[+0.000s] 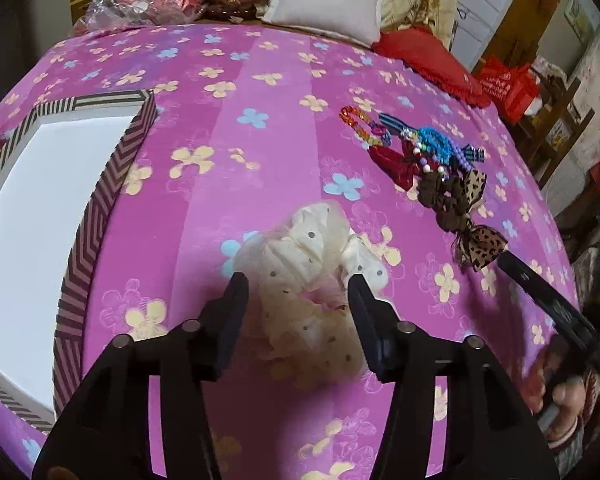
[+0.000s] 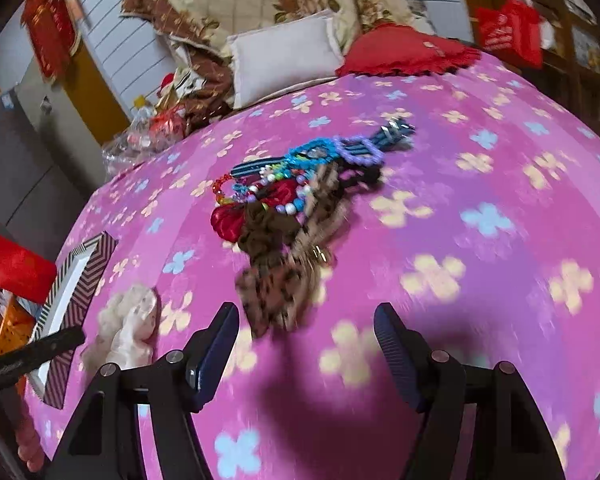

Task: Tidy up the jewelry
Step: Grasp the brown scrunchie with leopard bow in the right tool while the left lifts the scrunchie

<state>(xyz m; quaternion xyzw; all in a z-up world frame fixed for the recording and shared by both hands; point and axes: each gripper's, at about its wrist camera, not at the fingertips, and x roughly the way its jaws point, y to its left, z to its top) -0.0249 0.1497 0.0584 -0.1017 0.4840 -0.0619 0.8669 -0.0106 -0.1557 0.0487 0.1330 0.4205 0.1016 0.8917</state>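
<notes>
In the left wrist view a cream dotted scrunchie (image 1: 300, 256) lies on the pink flowered bedspread (image 1: 260, 128). My left gripper (image 1: 298, 286) stands open over it, one finger on each side, pads not pressing. A striped box (image 1: 108, 200) with a white inside sits to the left. A pile of bead bracelets, bows and scrunchies (image 1: 420, 160) lies to the right. In the right wrist view my right gripper (image 2: 306, 316) is open and holds nothing. A blurred leopard-print bow (image 2: 276, 292) at the pile's (image 2: 296, 184) near end lies just ahead of its left finger.
At the head of the bed are a white pillow (image 1: 328, 0), a red cushion (image 1: 424, 60), crumpled plastic bags (image 1: 132, 4) and a floral quilt. A red bag (image 2: 508, 32) and wooden shelves stand beyond the bed's right edge. The other gripper's finger (image 2: 32, 352) crosses the box.
</notes>
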